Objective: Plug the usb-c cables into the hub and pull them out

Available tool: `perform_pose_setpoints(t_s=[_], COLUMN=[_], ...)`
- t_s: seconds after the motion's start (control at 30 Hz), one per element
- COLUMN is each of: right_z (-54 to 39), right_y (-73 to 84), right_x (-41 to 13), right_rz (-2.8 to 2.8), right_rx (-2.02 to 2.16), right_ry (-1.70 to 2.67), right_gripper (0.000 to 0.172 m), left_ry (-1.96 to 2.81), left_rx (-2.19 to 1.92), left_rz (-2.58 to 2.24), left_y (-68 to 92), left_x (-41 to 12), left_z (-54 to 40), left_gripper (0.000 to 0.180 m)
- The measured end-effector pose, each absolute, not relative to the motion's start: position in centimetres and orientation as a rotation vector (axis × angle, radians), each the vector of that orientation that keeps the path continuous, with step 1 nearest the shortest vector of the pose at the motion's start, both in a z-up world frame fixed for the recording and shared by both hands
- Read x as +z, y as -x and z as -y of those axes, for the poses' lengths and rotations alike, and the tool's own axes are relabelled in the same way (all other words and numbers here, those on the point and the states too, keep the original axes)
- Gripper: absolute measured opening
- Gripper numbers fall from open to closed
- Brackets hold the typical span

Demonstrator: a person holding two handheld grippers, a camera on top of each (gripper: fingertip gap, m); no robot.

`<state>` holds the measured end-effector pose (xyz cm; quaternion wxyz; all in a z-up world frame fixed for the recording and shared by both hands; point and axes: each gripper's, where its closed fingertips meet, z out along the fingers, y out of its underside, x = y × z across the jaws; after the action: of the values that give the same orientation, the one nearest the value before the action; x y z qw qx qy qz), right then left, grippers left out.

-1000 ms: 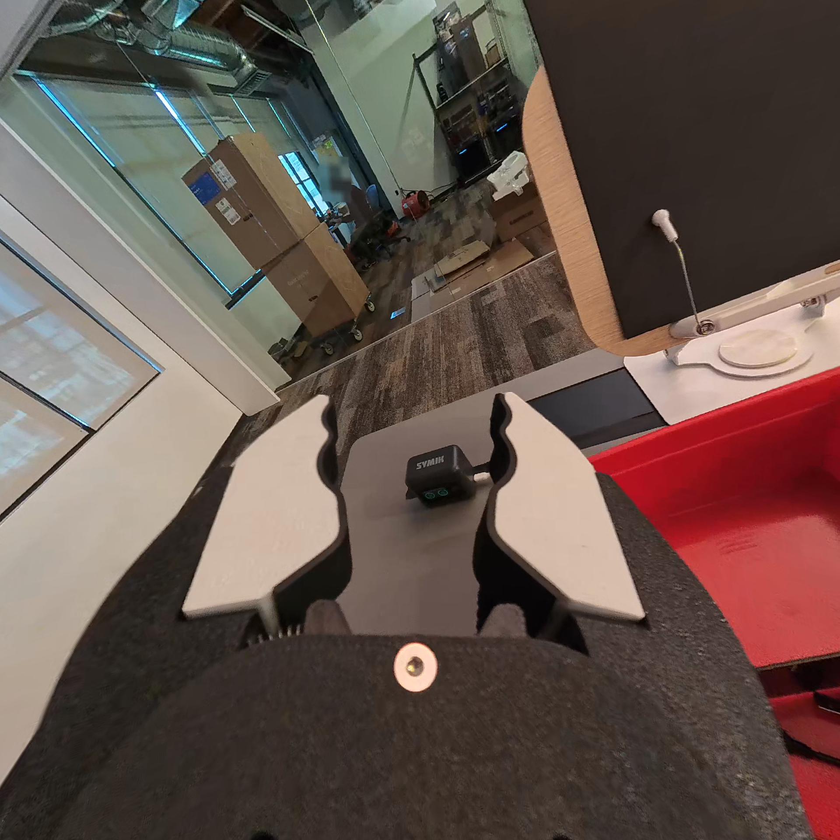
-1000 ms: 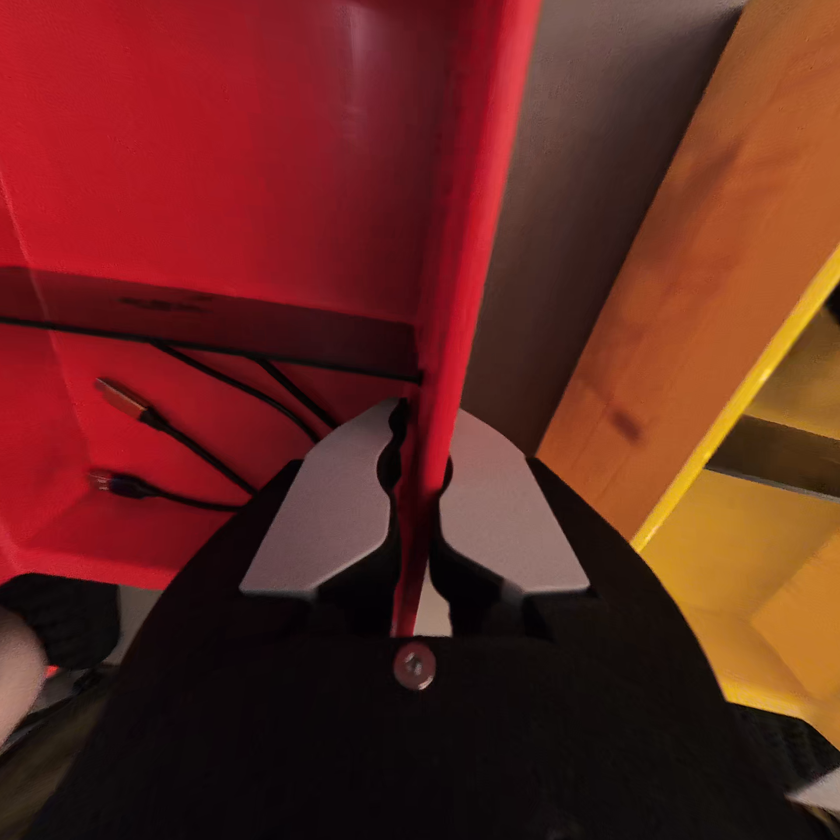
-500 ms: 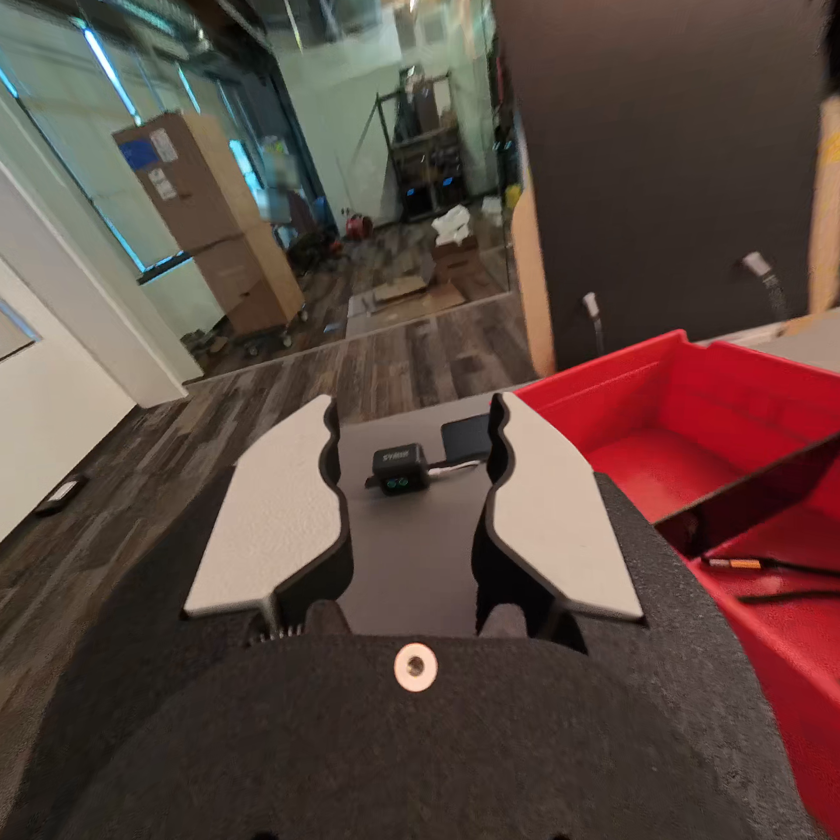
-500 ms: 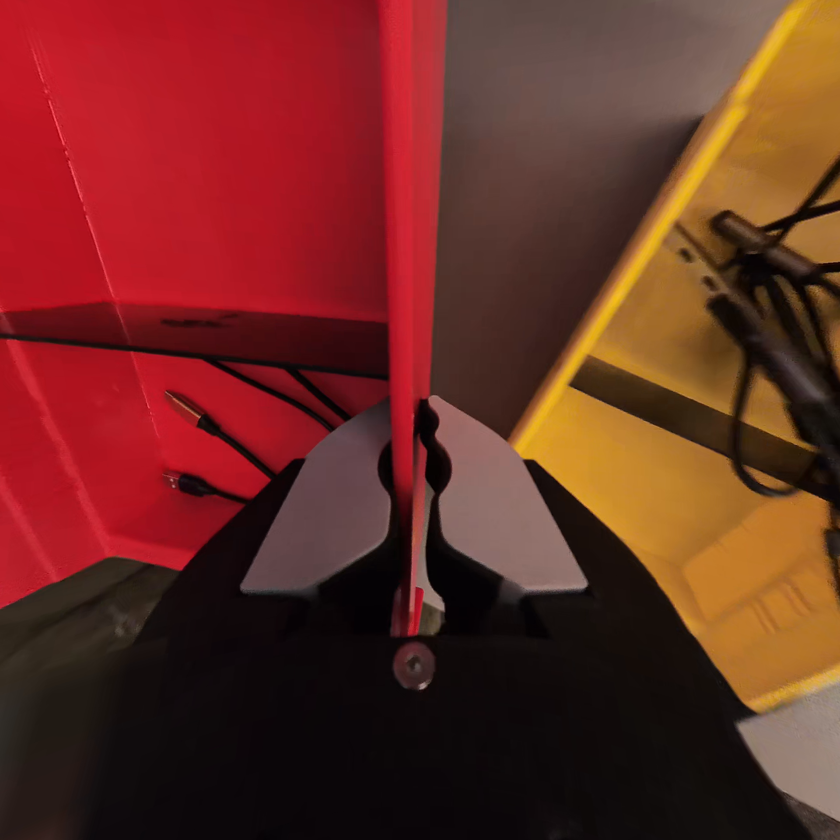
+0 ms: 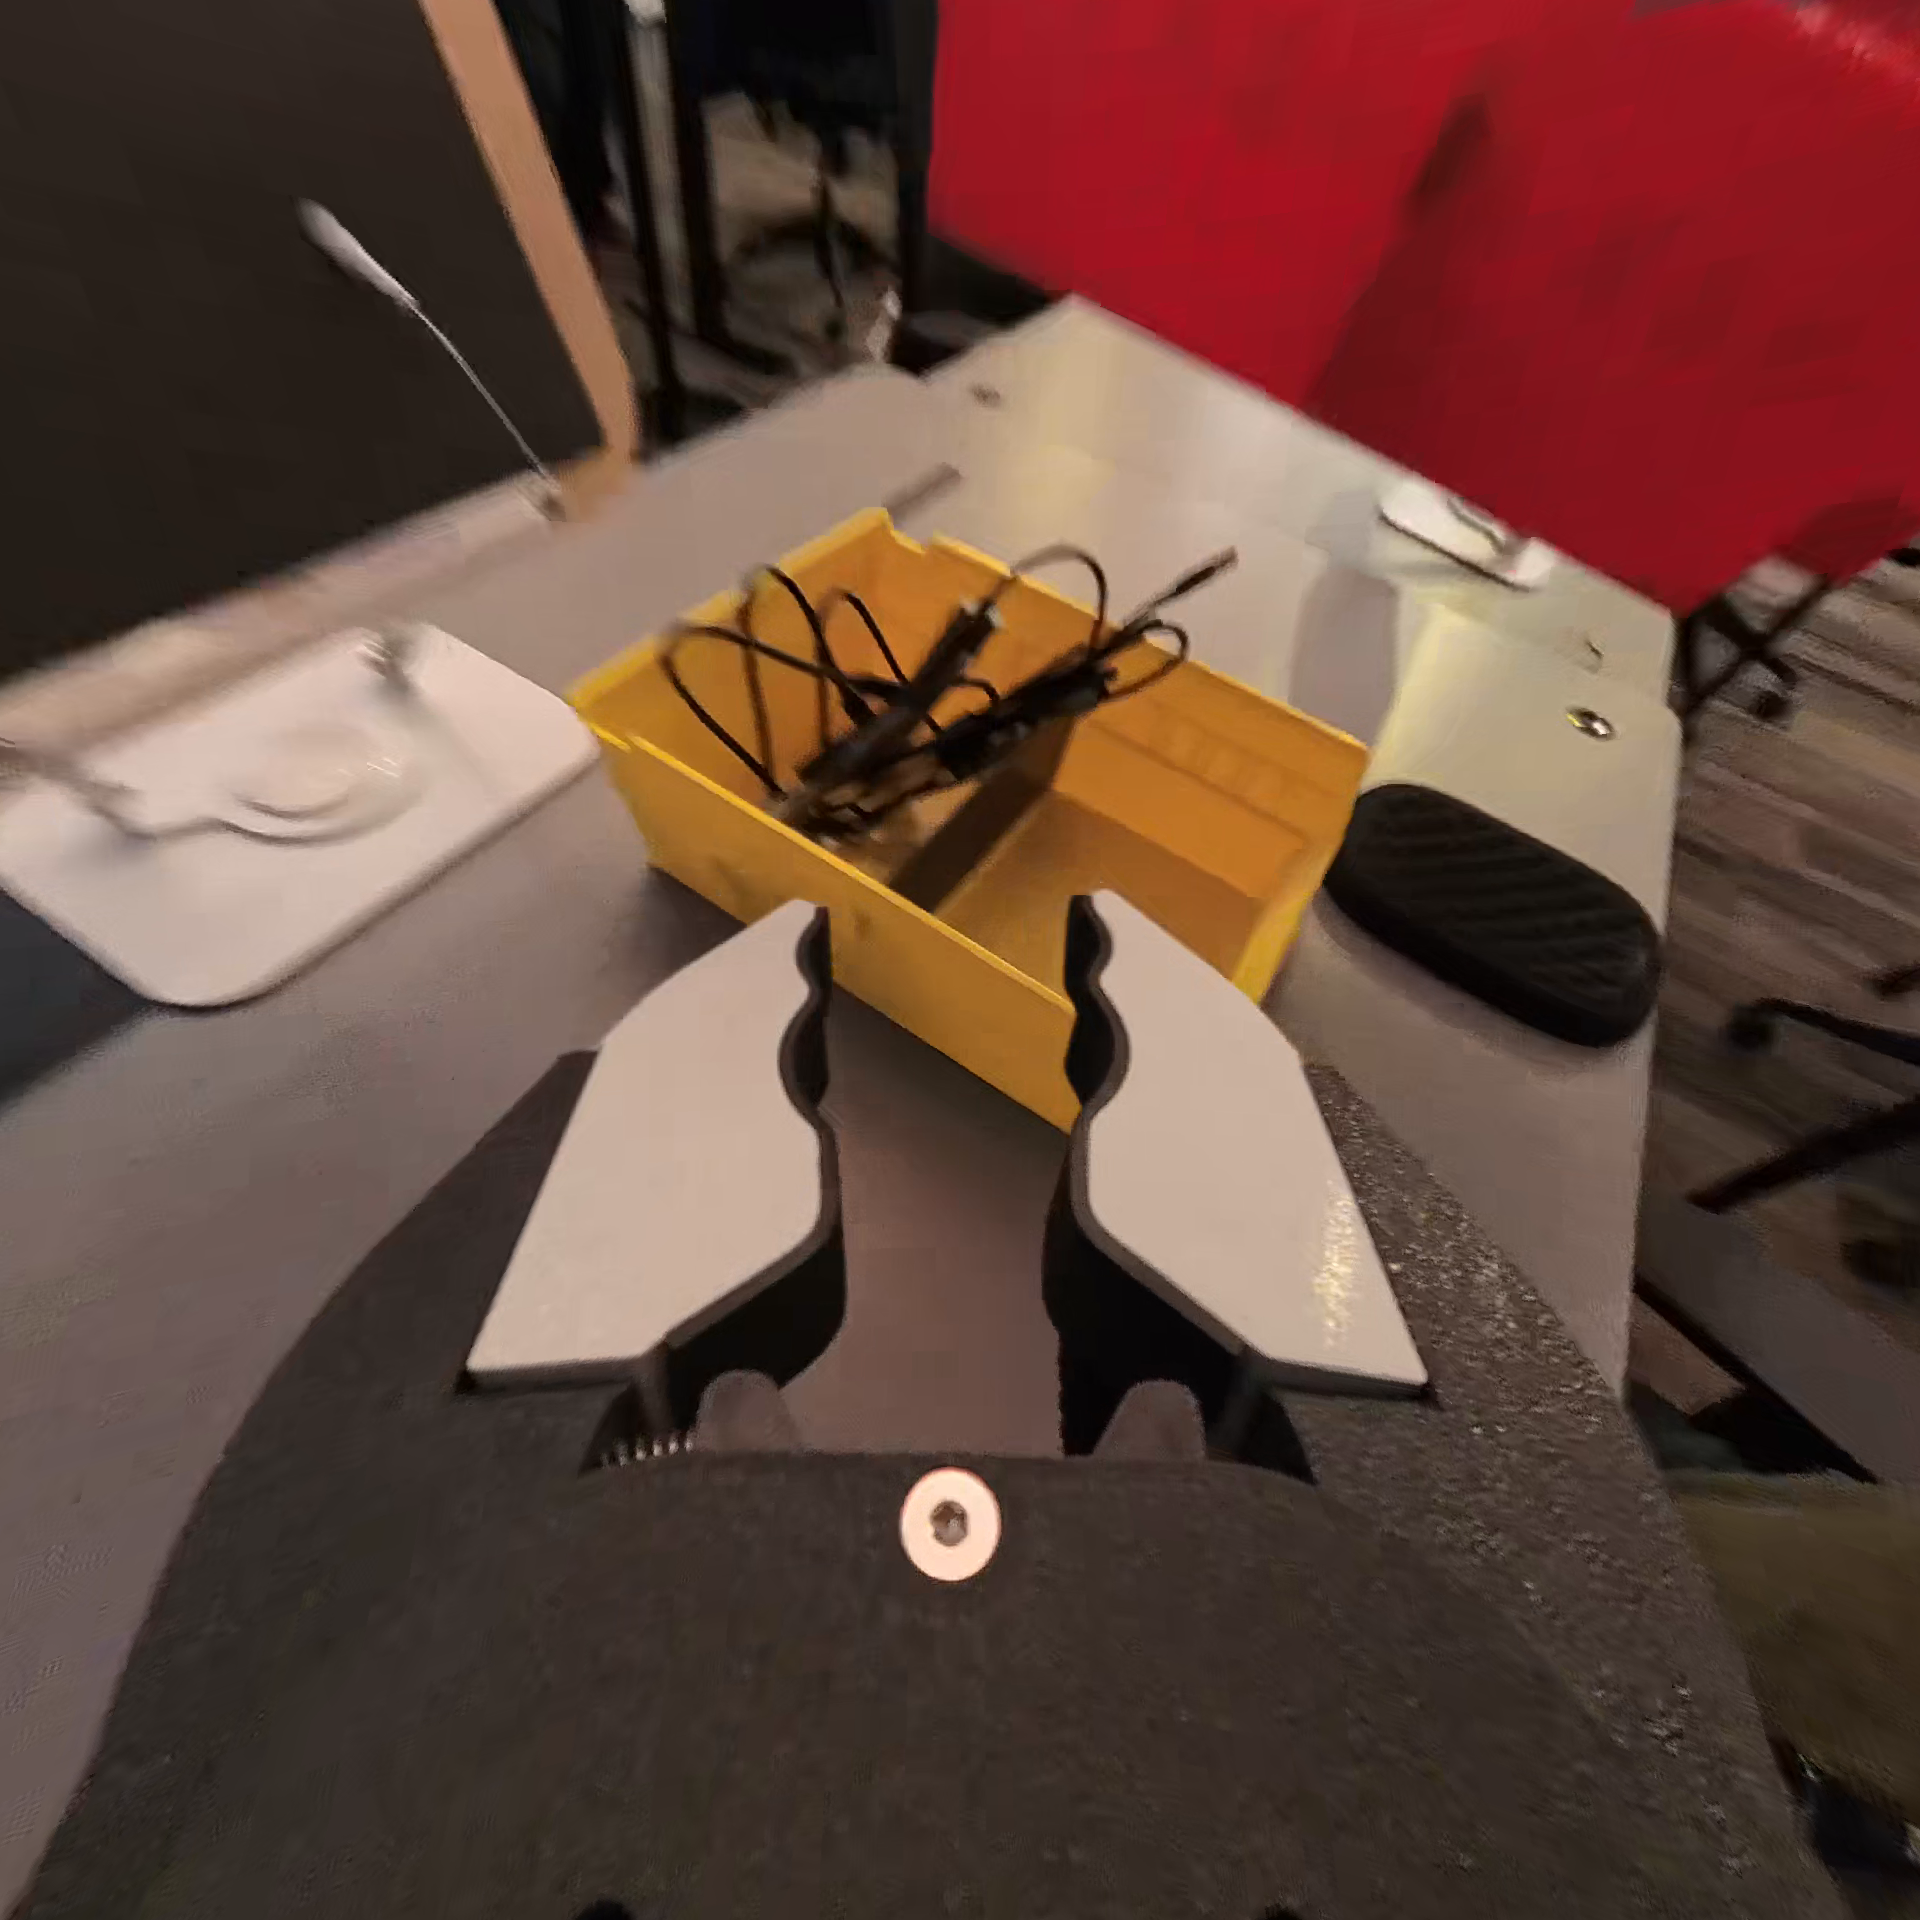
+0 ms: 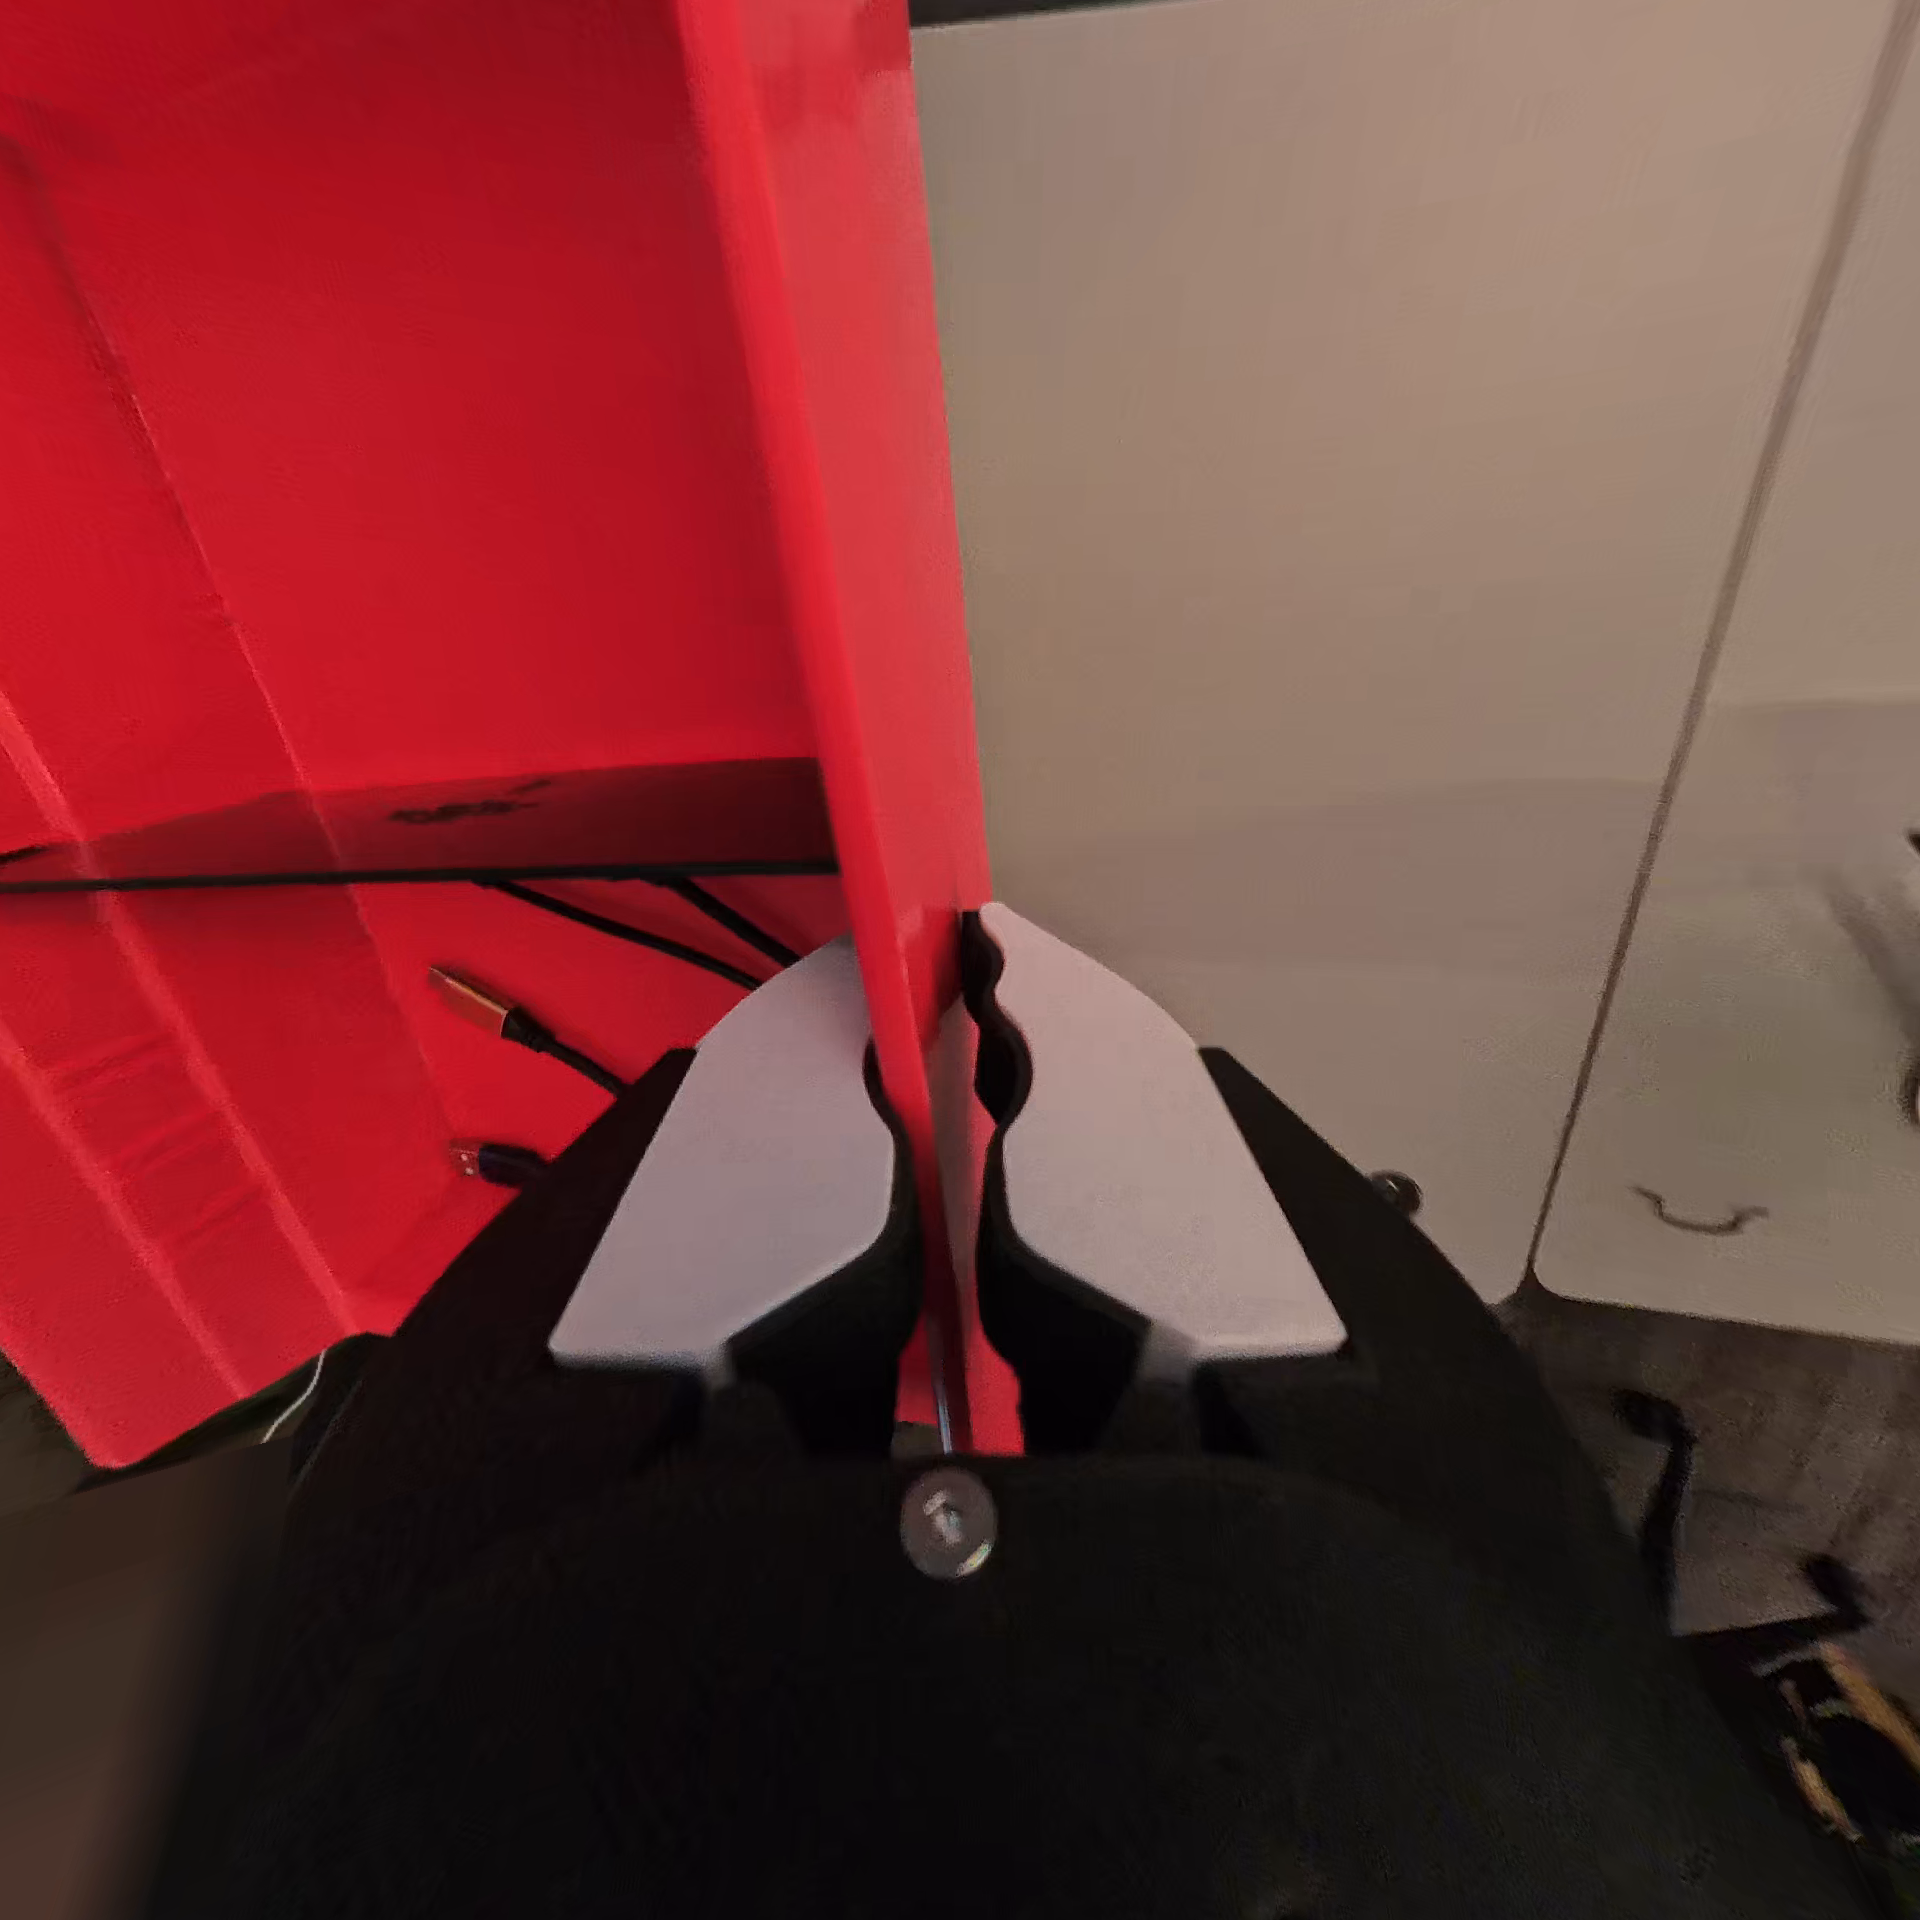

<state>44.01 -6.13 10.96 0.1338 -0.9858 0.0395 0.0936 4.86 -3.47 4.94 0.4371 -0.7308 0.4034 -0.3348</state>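
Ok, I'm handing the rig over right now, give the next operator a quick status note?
Right gripper: clamped on the side wall of the red bin, which it holds lifted; cables lie inside.
Left gripper: open, empty, facing the near wall of the yellow bin on the table; black cables are tangled in it.
Done: nothing plugged that I can see; no hub in view.
Left: locate the hub, plug the cables in, pull them out.

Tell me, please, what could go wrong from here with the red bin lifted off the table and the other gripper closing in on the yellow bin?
1. The right gripper pinches only one thin wall of the red bin, held in the air; it could tilt or slip, spilling the loose cables.
2. The open left gripper is nearing the yellow bin; it could shove it across the table.
3. The tangled black cables rise above the rim and could snag.
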Motion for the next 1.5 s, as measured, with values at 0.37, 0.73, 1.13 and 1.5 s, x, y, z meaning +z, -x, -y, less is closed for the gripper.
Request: perform_pose_setpoints(t_s=[0.37,0.73,1.13,1.5], right_z=[9.9,9.6,10.1,8.5], right_y=[-58.7,-58.9,-57.0,-55.2], right_x=[-1.1,-10.4,-11.4,-12.9], right_rz=[-0.491,-0.53,-0.596,-0.698], right_rx=[0.356,0.408,0.411,0.483], right_ry=[2.785,2.826,2.774,2.725], right_gripper=[0.006,0.009,0.009,0.012], left_ry=[2.316,2.742,2.885,2.911], left_rx=[-1.011,-0.43,-0.286,-0.397], left_rz=[-1.059,-1.466,-1.501,-1.079], left_y=[-11.5,-11.6,-6.8,2.2], left_x=[-4.3,-10.2,-9.6,-9.4], left_z=[2.9,4.3,0.3,-4.5], left_gripper=[0.079,0.062,0.011,0.004])
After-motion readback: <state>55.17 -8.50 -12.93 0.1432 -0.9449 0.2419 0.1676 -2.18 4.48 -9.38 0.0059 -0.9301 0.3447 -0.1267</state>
